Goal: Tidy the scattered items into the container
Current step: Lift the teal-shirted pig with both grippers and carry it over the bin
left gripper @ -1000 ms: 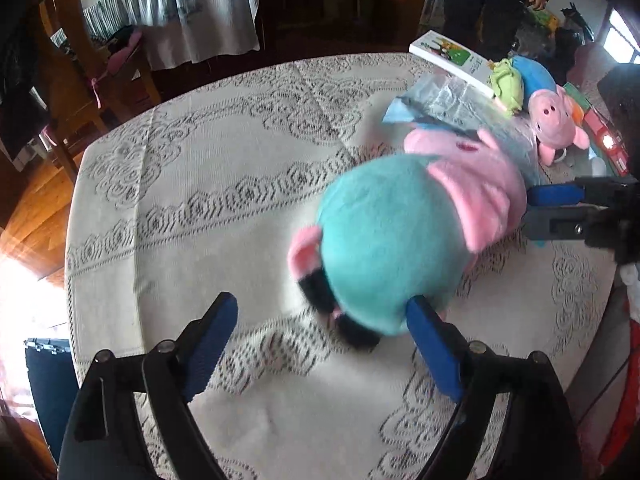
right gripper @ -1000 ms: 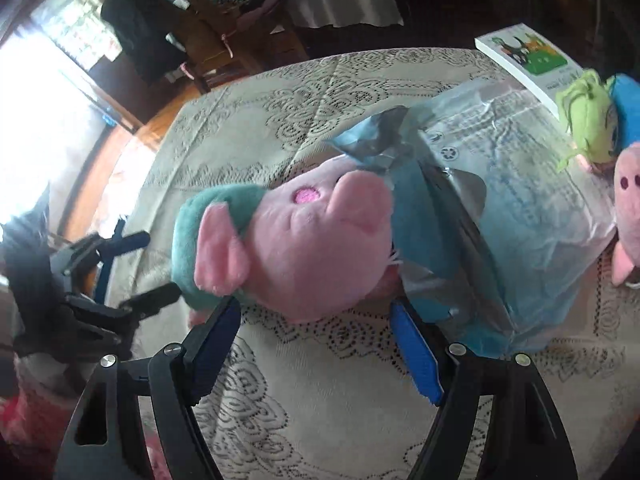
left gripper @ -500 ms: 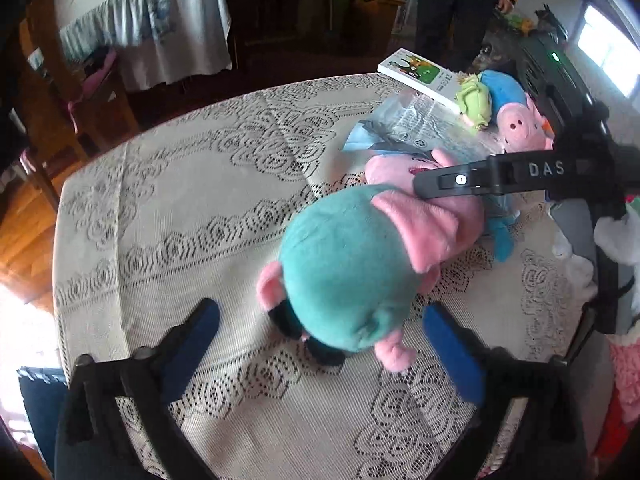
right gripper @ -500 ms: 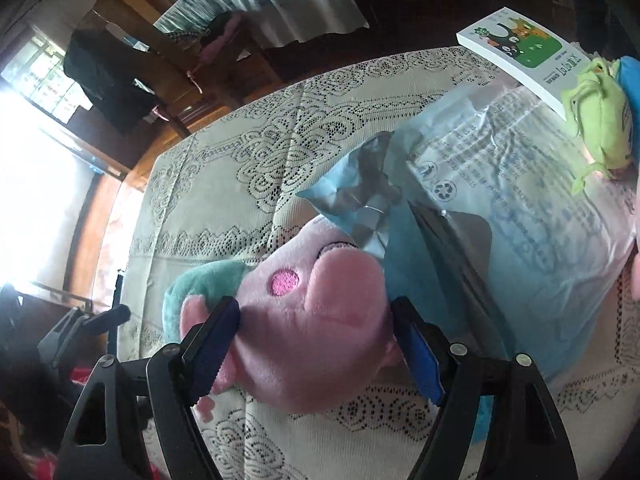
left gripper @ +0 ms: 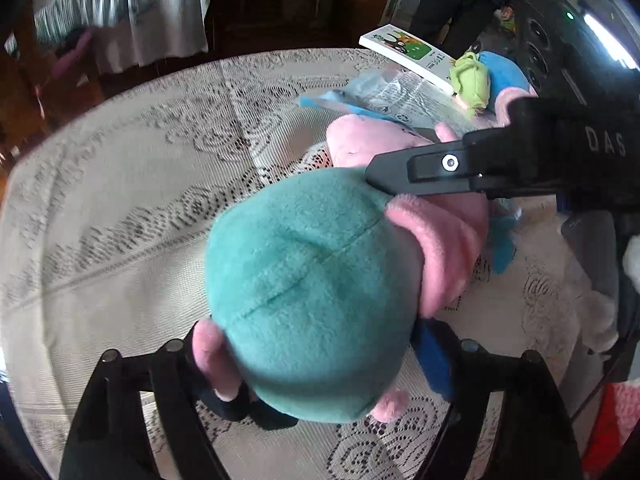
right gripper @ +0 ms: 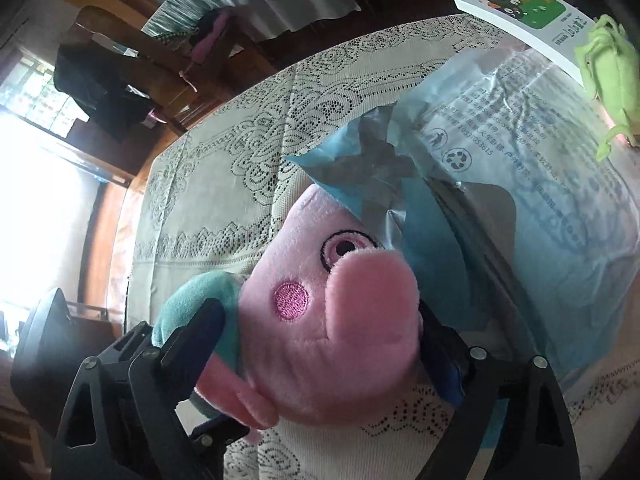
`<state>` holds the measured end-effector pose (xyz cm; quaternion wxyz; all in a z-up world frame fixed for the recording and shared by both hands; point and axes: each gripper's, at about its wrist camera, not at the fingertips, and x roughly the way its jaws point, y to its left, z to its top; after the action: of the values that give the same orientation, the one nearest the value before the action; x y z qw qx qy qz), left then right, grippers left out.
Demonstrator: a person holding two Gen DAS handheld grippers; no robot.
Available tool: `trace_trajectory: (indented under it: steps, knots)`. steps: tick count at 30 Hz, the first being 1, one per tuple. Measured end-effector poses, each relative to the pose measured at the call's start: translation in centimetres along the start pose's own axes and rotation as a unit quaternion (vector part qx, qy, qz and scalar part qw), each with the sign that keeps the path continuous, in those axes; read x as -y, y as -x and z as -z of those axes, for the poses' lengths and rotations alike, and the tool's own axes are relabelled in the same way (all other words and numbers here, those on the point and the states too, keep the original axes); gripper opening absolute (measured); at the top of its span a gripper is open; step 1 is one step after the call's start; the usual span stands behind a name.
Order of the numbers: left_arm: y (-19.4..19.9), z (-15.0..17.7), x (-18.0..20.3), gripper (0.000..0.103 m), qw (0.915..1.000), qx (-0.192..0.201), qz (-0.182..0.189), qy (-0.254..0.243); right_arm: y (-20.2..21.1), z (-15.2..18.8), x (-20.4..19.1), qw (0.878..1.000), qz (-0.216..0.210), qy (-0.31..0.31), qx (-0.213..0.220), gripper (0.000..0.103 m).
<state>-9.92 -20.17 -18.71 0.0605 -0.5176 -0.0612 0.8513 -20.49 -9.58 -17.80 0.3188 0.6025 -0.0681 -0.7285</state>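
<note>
In the lower part of the left wrist view the left gripper (left gripper: 320, 364) straddles the teal body of the pig plush (left gripper: 316, 288); its jaws have just been closing and now stand wide on either flank, the blue pad on the right pressed against the fabric, though whether the hidden left pad also bears on it cannot be told. In the lower half of the right wrist view the right gripper (right gripper: 320, 344) brackets the plush's pink head; its jaws have just been opening, and they stand wide with the pads just at the cheeks, so a firm hold is not evident. The likeliest trouble from here is a slip: soft, round stuffing squeezes out of wide jaws, and two tools pulling at different ends could twist the toy or drag the lace tablecloth (left gripper: 132, 200) with it. The snout already lies under the curled corner of the blue plastic bag (right gripper: 520, 184), at centre right of that view, which could get pushed away rather than opened. Farther back, at upper right, lie a green toy (right gripper: 612, 68) and a book (right gripper: 520, 12), well apart from the grippers. No rigid container is visible; the bag may serve.
</note>
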Motion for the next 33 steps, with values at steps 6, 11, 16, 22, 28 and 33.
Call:
trace_trajectory:
  steps: [6, 11, 16, 22, 28, 33]
  knots:
    - [4.6, 2.7, -1.8, 0.076, 0.9991, 0.022, -0.035, 0.013, 1.4, 2.1, -3.5, 0.998, -0.048, 0.043, -0.004, 0.086]
    - [12.3, 7.5, -5.9, 0.076, 0.9944, 0.058, -0.076, 0.044, 1.7, 4.3, -12.3, 0.99, -0.083, 0.116, -0.006, 0.086]
    - [19.9, 14.8, -12.1, 0.076, 0.9828, 0.074, -0.136, 0.1, -0.8, 8.6, -23.5, 0.971, -0.127, 0.199, -0.033, 0.086]
    - [25.6, 23.9, -20.3, 0.076, 0.9607, 0.064, -0.193, 0.189, -6.9, 14.1, -35.7, 0.943, -0.171, 0.271, -0.087, 0.086]
    - [27.5, 30.4, -27.6, 0.08, 0.9329, 0.042, -0.225, 0.278, -13.3, 17.8, -43.8, 0.928, -0.174, 0.306, -0.12, 0.086]
    - [26.0, 34.2, -32.8, 0.1, 0.9029, 0.019, -0.248, 0.351, -15.7, 19.1, -46.0, 0.934, -0.143, 0.313, -0.101, 0.092]
